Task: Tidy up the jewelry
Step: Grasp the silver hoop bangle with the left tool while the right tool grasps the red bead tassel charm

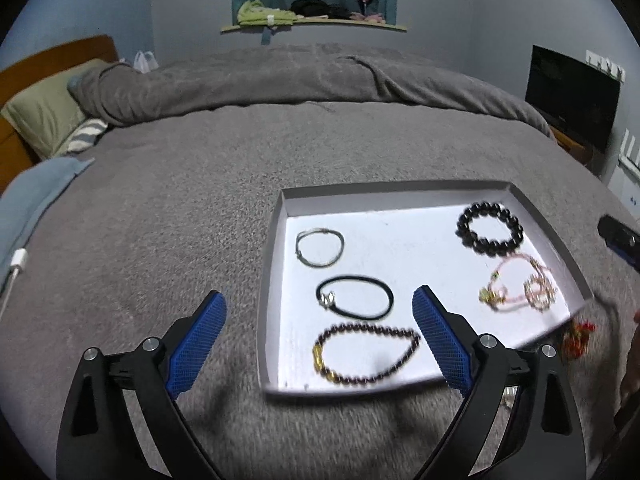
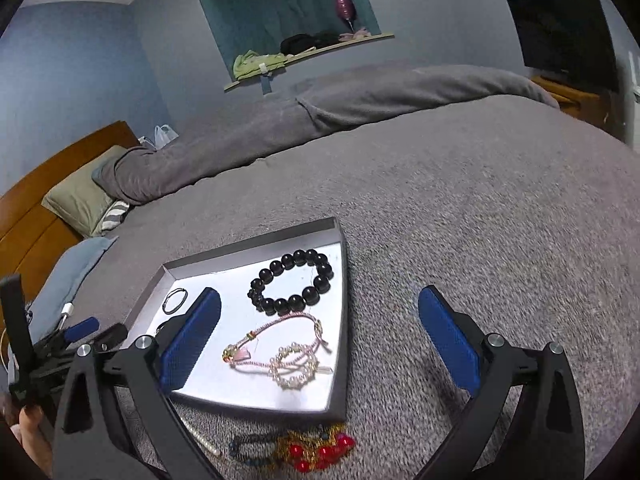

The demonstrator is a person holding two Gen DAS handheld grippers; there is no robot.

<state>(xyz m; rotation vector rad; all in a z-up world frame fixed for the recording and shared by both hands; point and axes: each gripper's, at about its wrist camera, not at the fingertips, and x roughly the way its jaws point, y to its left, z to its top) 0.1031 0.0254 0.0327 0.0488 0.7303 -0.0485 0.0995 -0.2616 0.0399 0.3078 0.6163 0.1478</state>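
left gripper [image 1: 320, 332]: blue pads spread wide, holding nothing, over near part of tray
right gripper [image 2: 320, 340]: pads apart, holding nothing
shallow grey cardboard tray [image 1: 276, 220]: on grey bed blanket [image 1: 168, 200], ahead of both
black bead bracelet [image 2: 292, 282]: in tray, far side
pink pearl cord bracelet [image 2: 280, 354]: between right pads
red-gold bead pile [image 2: 316, 450]: on blanket, beside tray's near edge

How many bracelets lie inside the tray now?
5: thin silver one far left, black cord mid left, brown beads near left, black beads far right, pink pearl one near right. More jewelry lies outside.
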